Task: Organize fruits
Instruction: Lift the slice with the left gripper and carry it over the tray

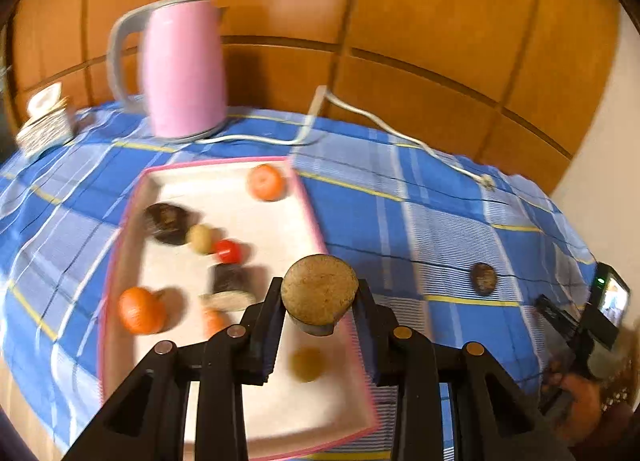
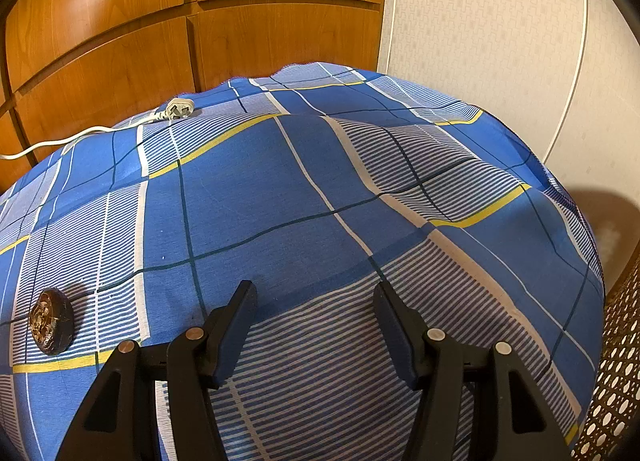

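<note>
My left gripper (image 1: 319,297) is shut on a round brown fruit (image 1: 319,287) and holds it above the right edge of a pink-rimmed white tray (image 1: 308,205). In the tray lie two oranges (image 1: 266,182) (image 1: 141,310), a dark fruit (image 1: 166,221), a small yellowish fruit (image 1: 201,239), a small red fruit (image 1: 228,251) and a dark block (image 1: 231,280). A dark round fruit (image 1: 483,279) lies on the blue checked cloth to the right of the tray; it also shows in the right wrist view (image 2: 51,321). My right gripper (image 2: 314,293) is open and empty above the cloth.
A pink kettle (image 1: 182,69) stands behind the tray, its white cord (image 1: 384,125) and plug (image 2: 180,108) trailing across the cloth. A stack of cards (image 1: 46,123) sits at the far left. Wooden panels stand behind the table. A wicker surface (image 2: 616,373) is at the right.
</note>
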